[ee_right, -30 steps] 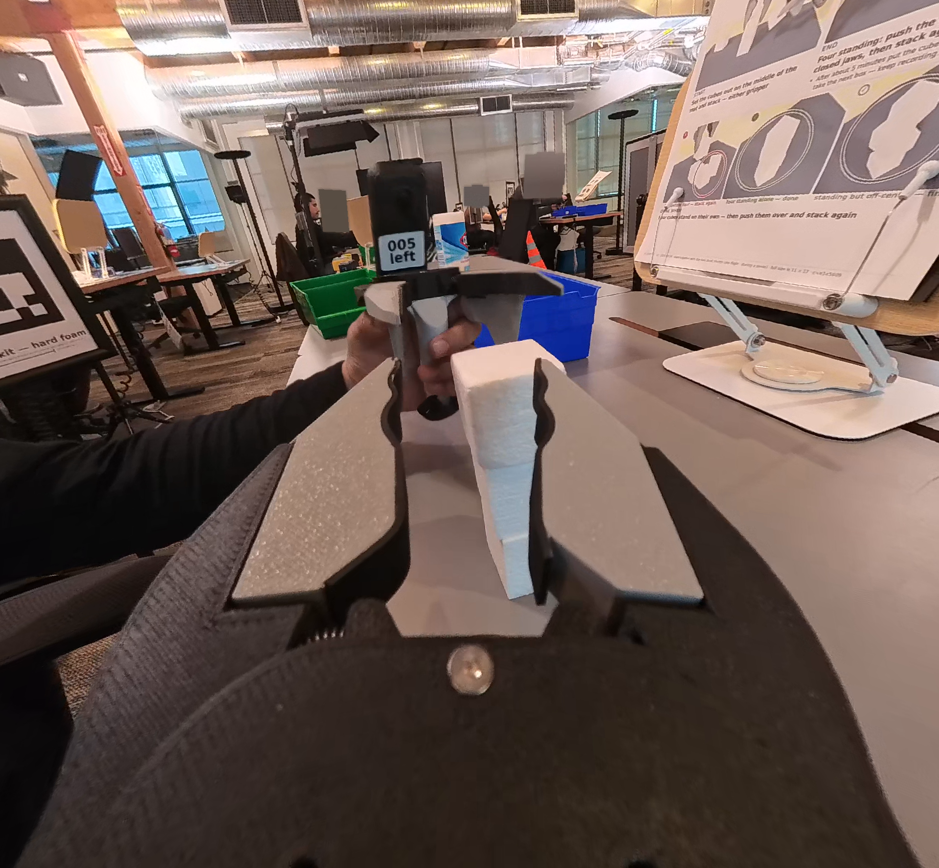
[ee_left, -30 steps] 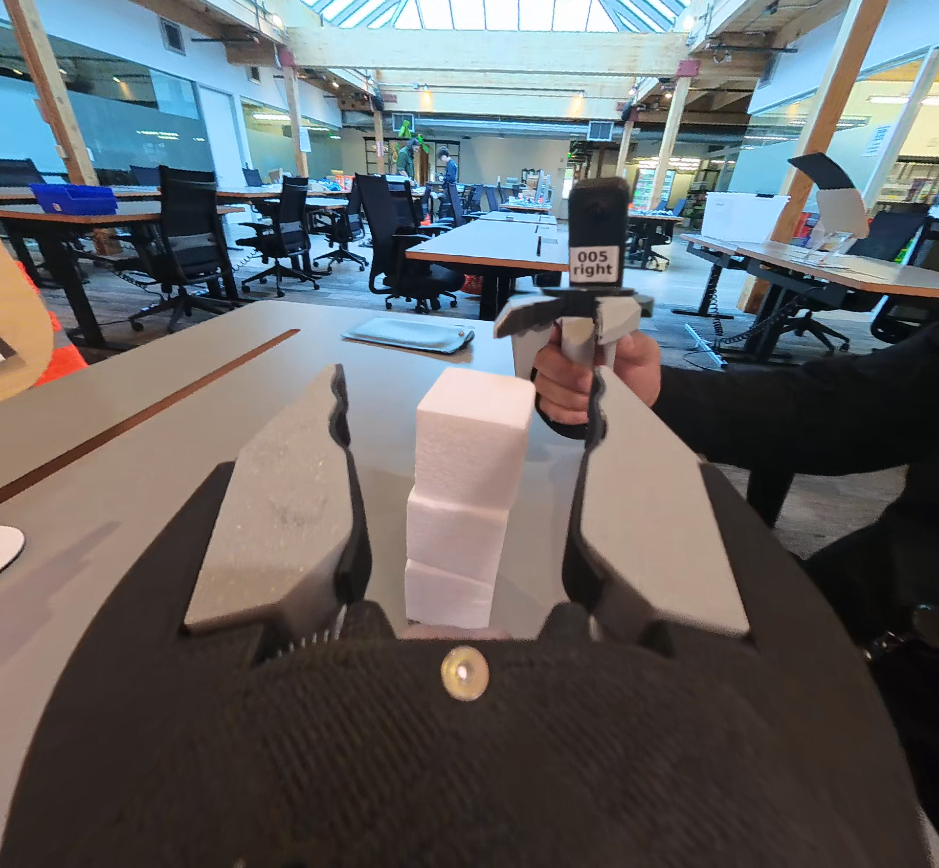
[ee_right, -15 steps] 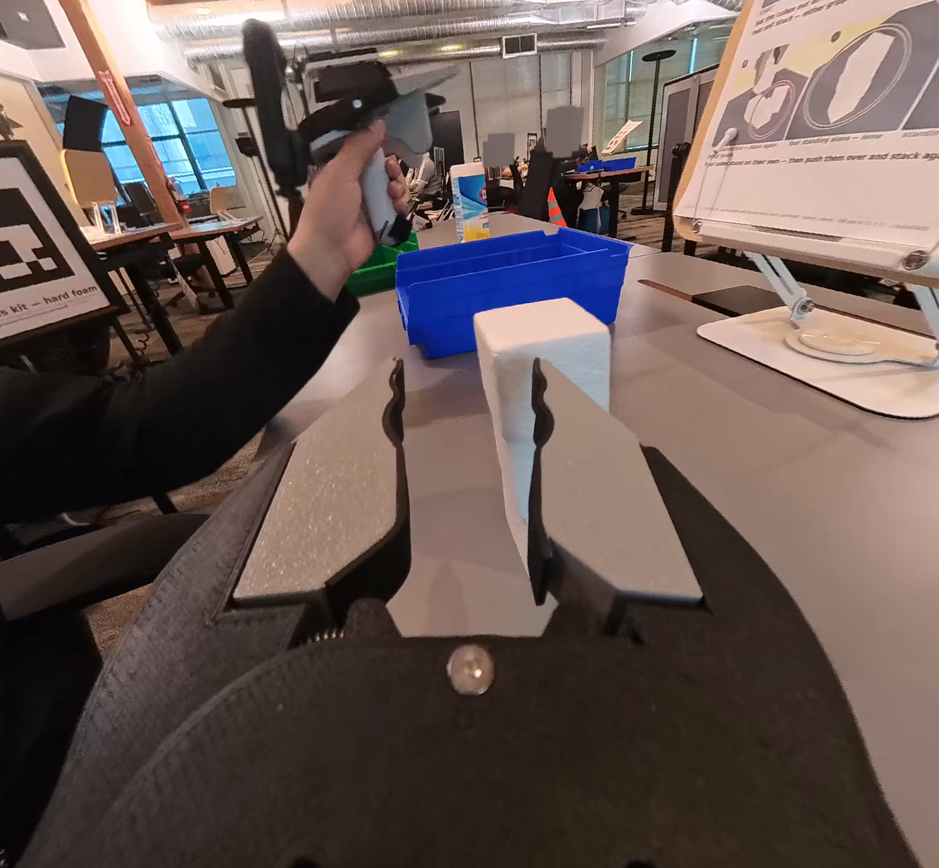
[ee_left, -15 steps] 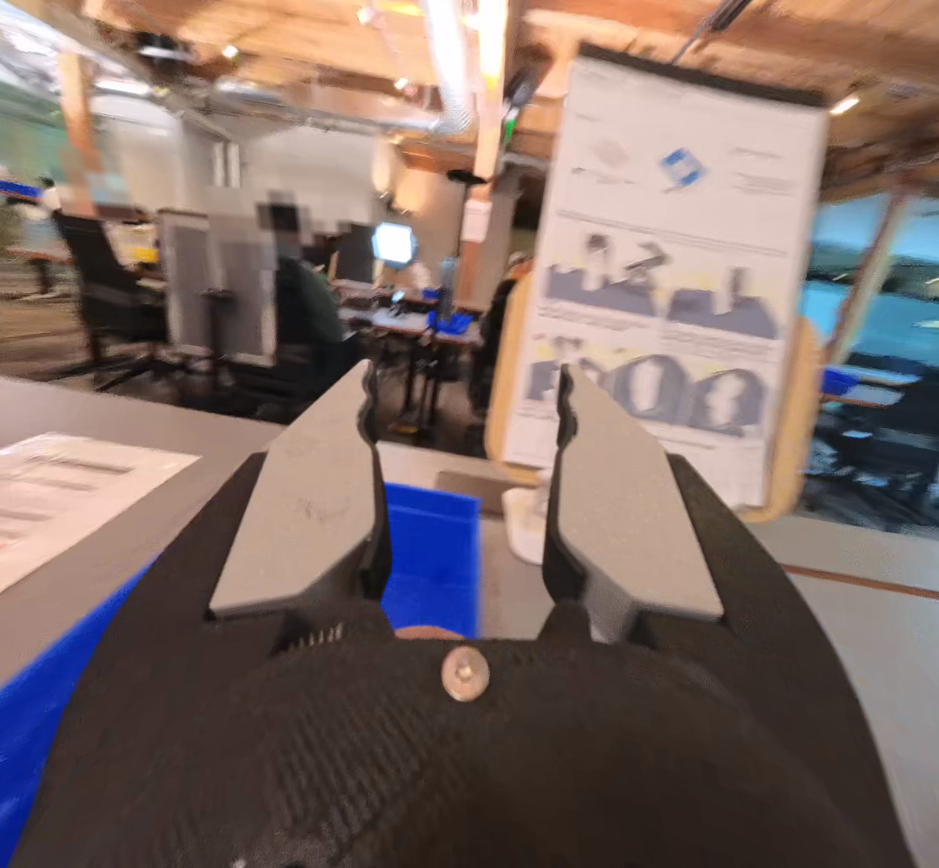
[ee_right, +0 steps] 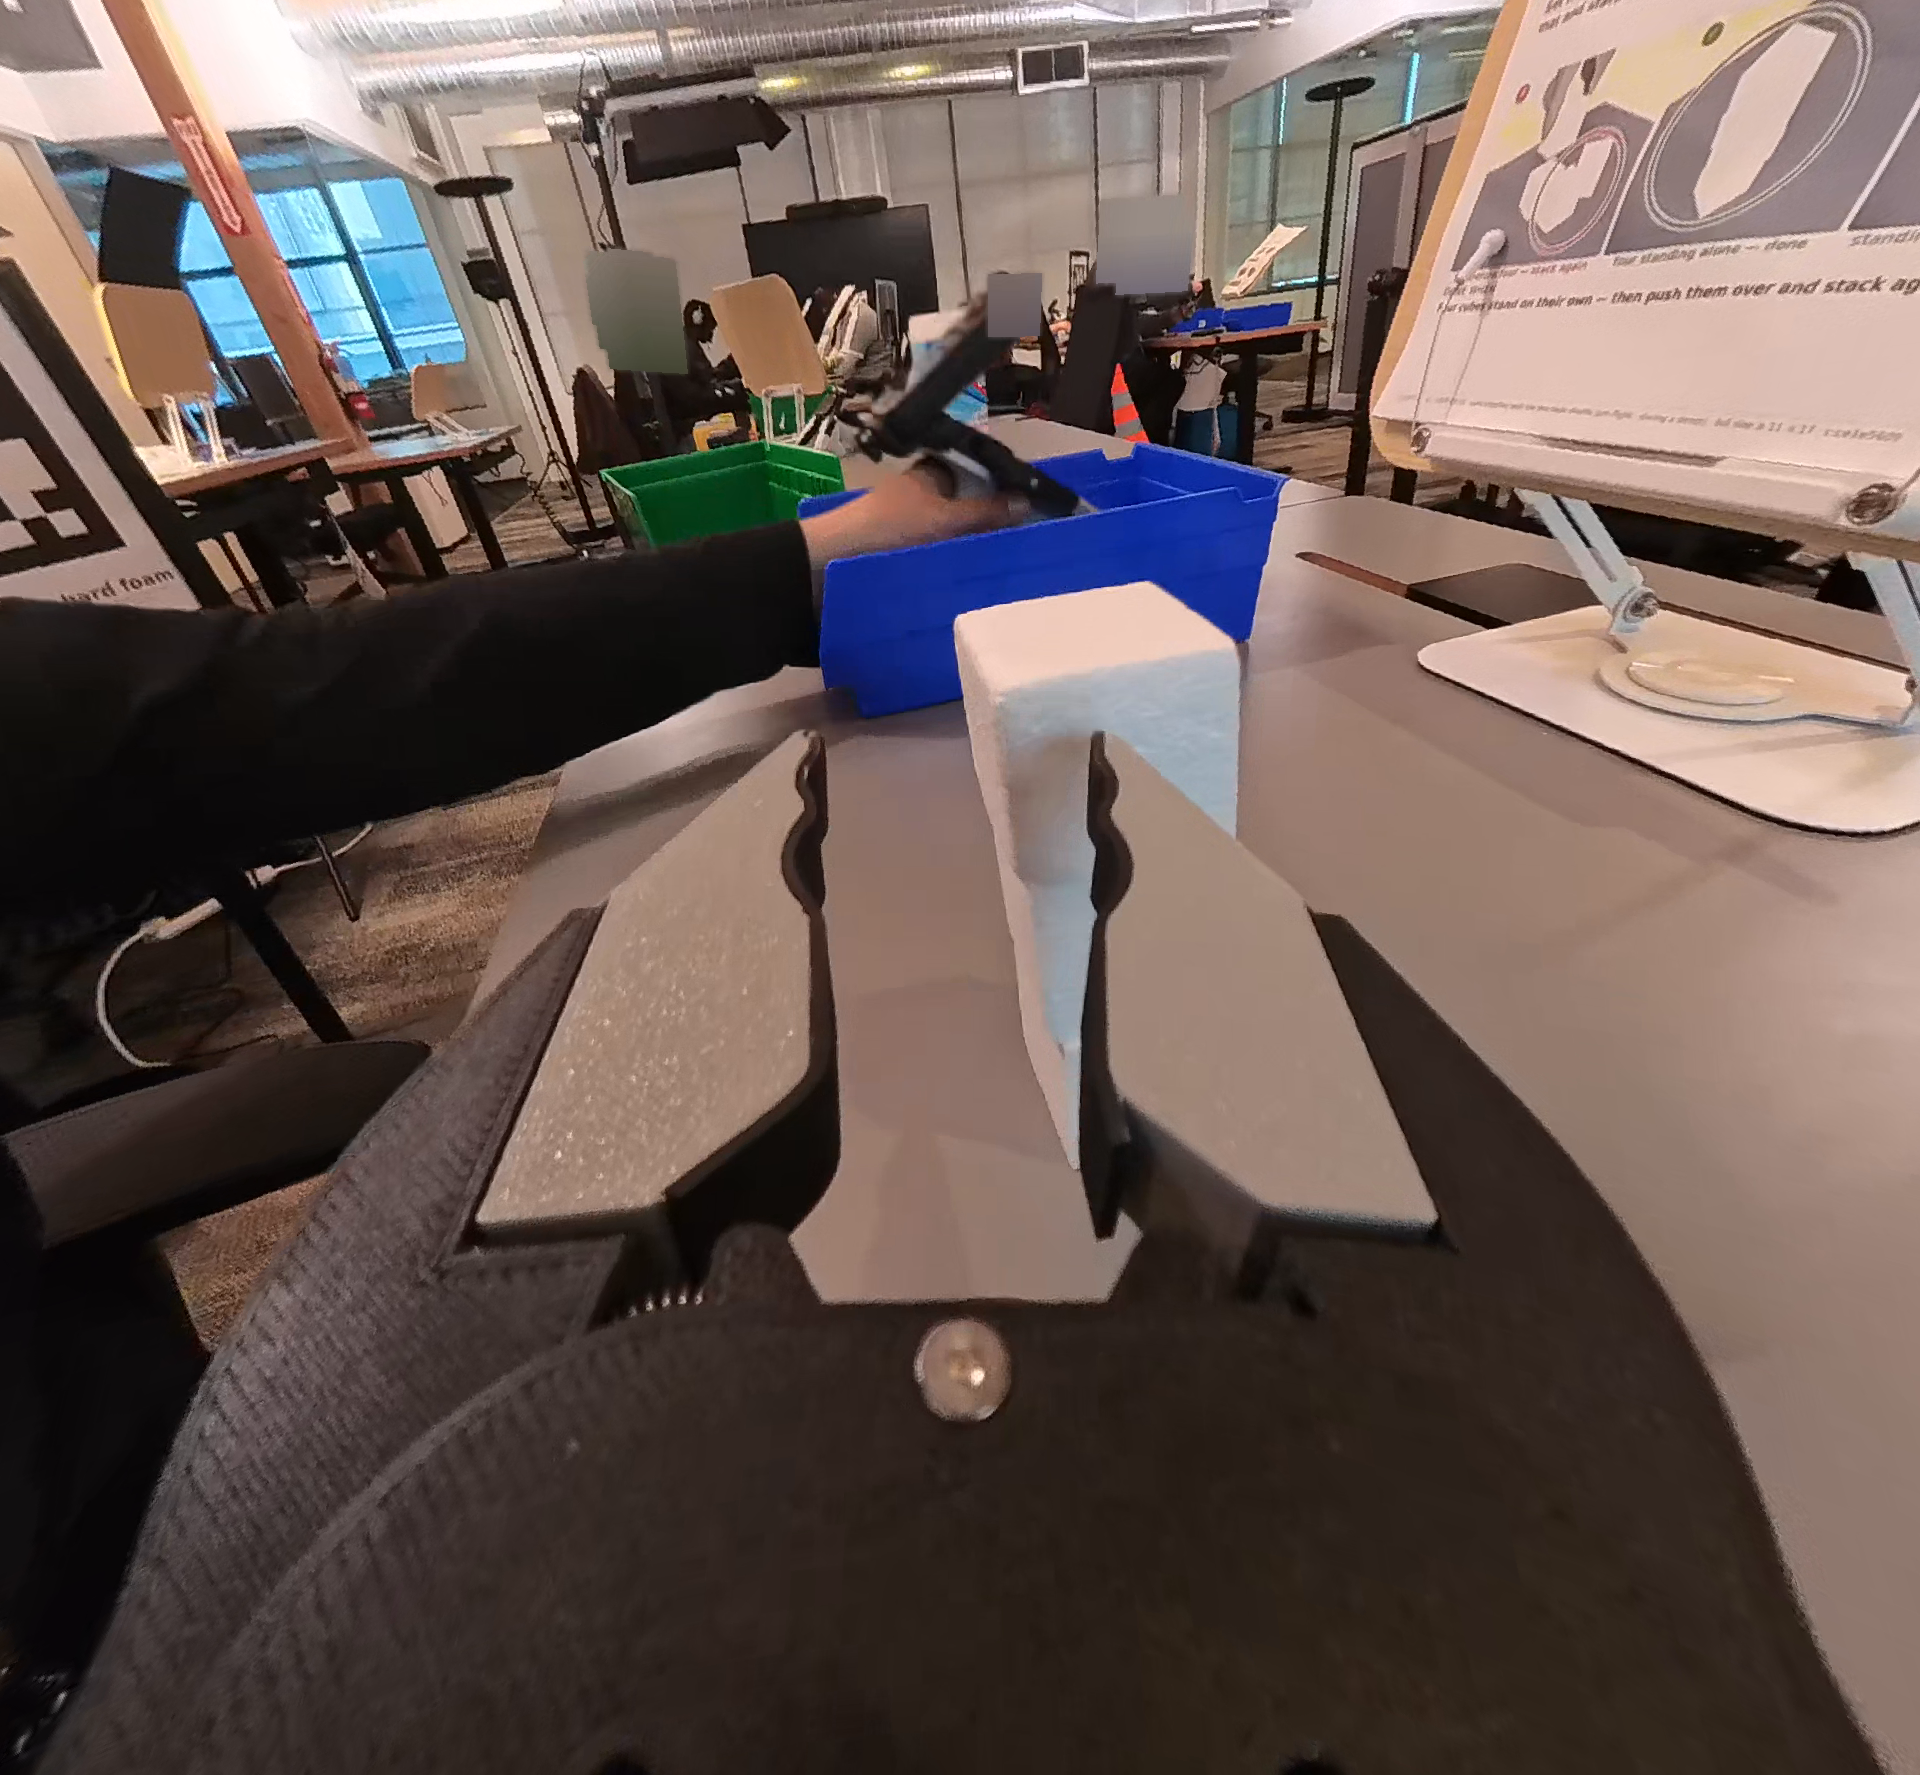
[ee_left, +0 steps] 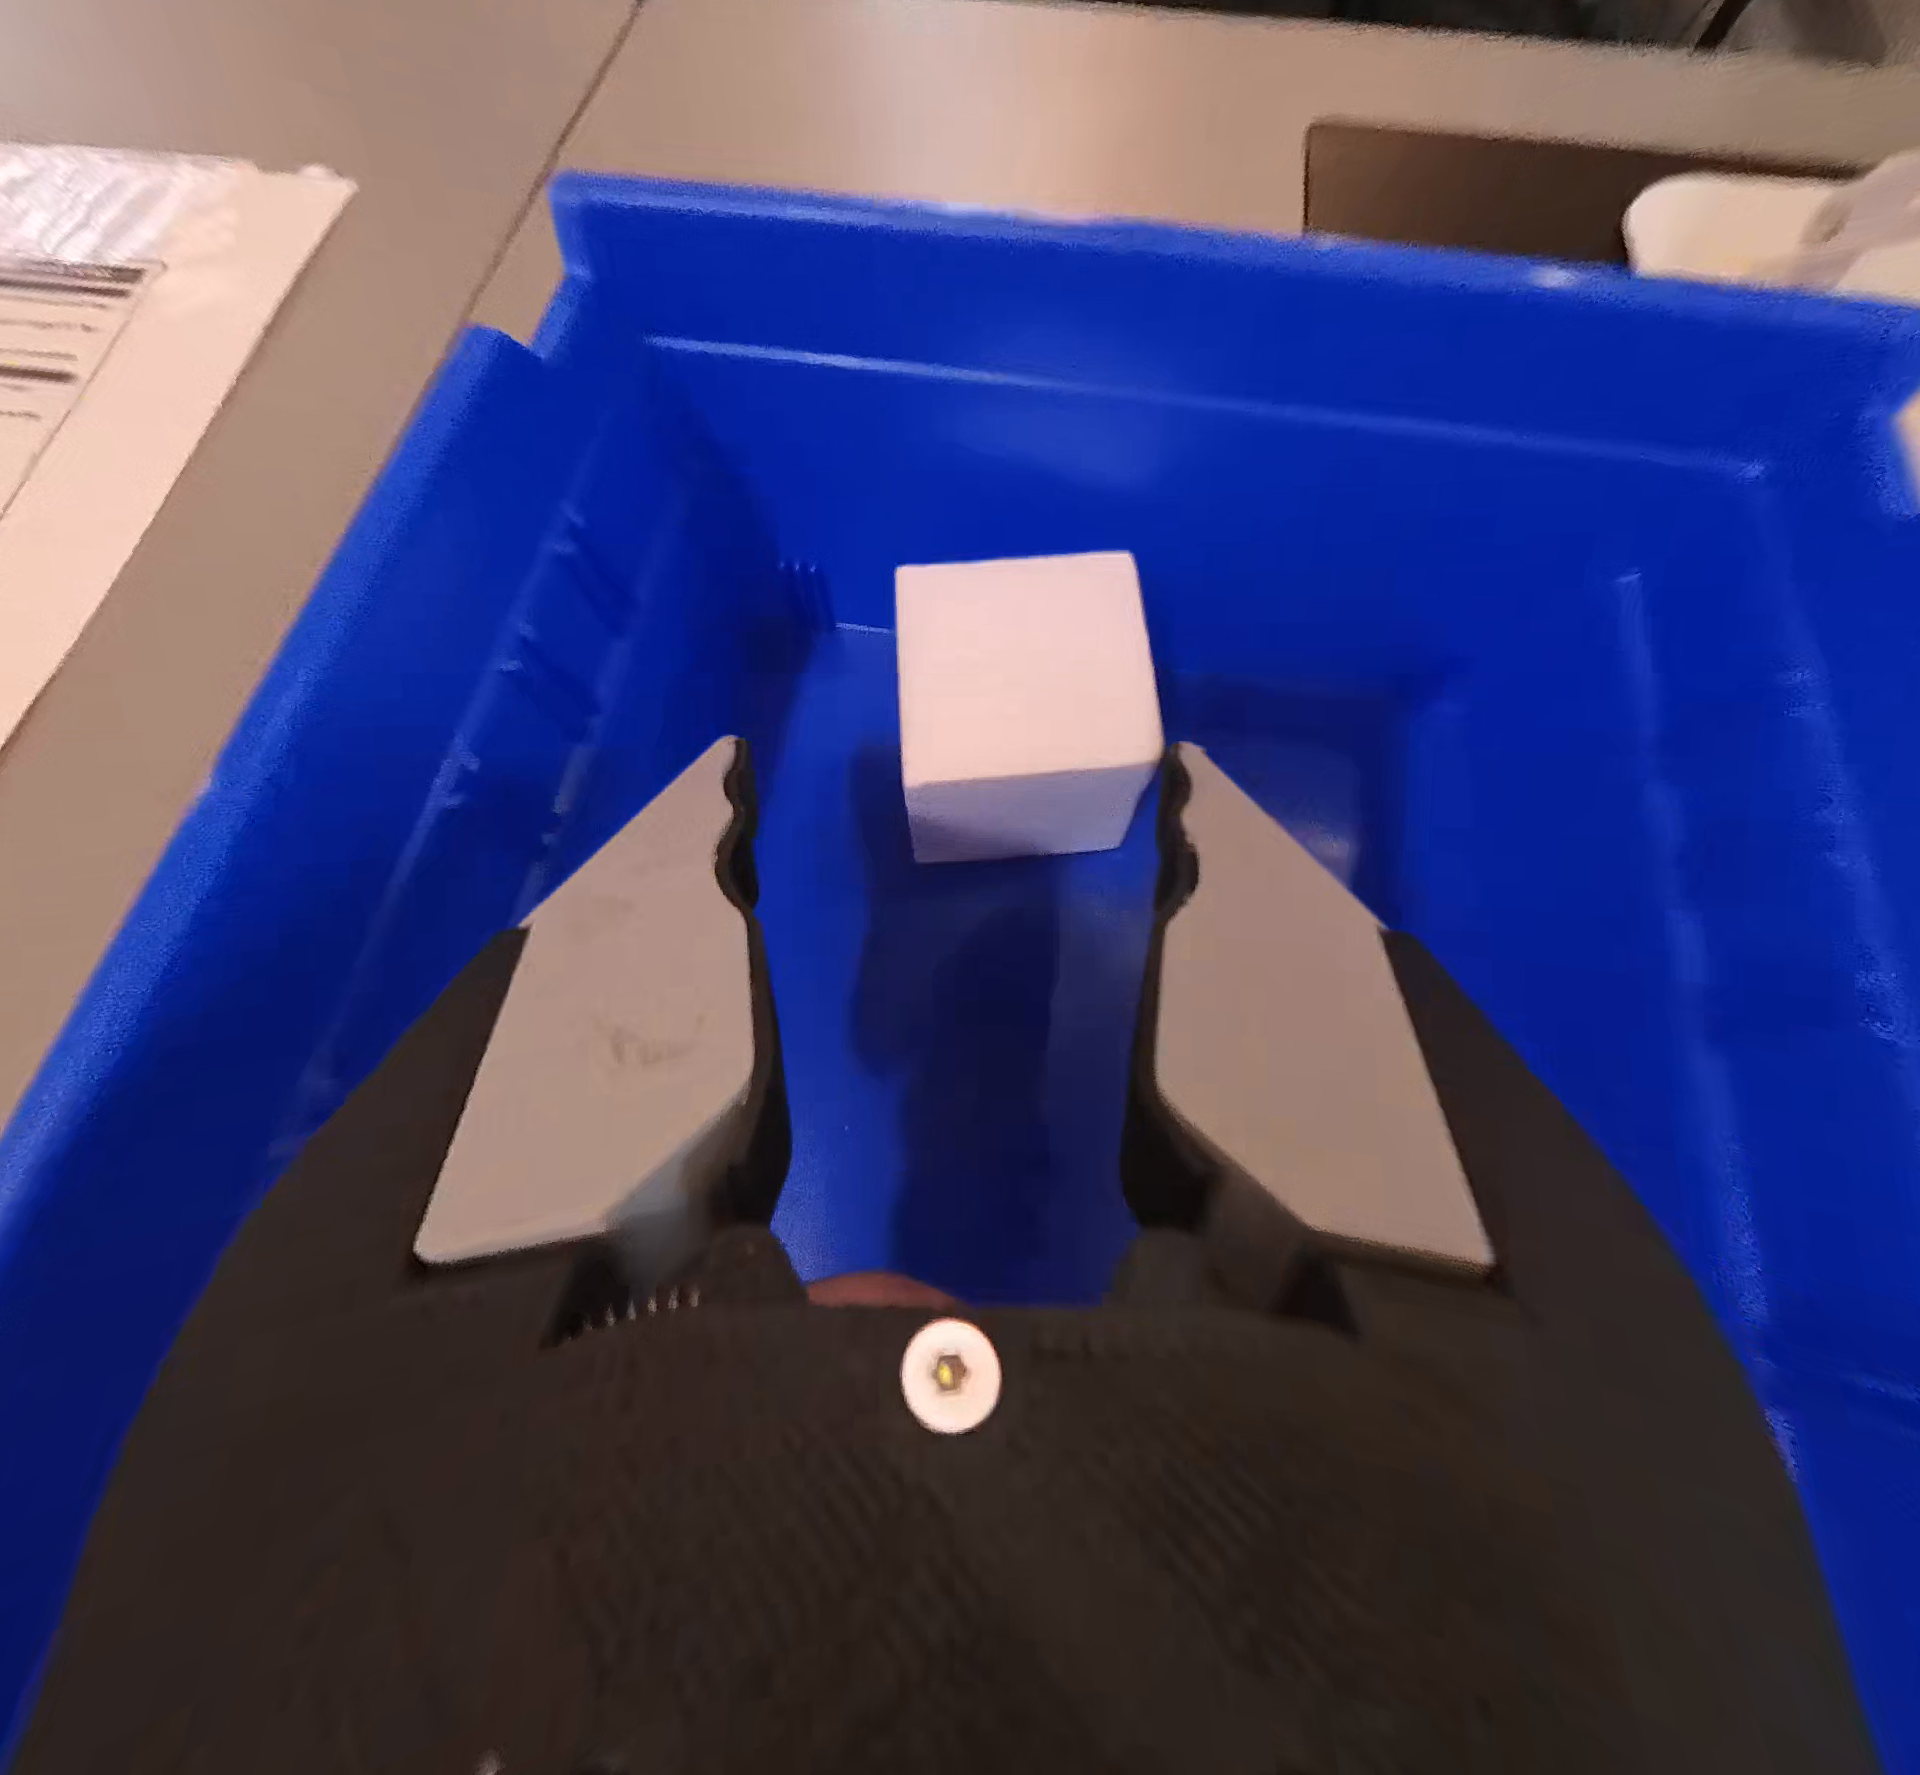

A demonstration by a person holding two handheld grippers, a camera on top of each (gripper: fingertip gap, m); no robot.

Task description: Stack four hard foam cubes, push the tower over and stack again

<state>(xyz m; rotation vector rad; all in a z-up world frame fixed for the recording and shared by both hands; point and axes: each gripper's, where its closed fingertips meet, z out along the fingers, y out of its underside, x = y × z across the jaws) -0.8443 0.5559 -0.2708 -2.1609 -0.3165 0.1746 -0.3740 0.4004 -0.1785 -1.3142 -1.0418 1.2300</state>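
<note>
A single white foam cube (ee_left: 1023,702) sits on the floor of a blue bin (ee_left: 1195,291), just ahead of the left claw (ee_left: 956,769), whose jaws stand apart and empty, angled down into the bin. On the grey tabletop (ee_right: 1558,946), a stack of white foam cubes (ee_right: 1101,686) rises just ahead of the right claw (ee_right: 951,769) and toward its right finger; its jaws are also spread, gripping nothing. Beyond the stack, a black-sleeved arm (ee_right: 416,676) reaches to the bin. A paper instruction sheet on a white stand (ee_right: 1683,686) stands to the right.
</note>
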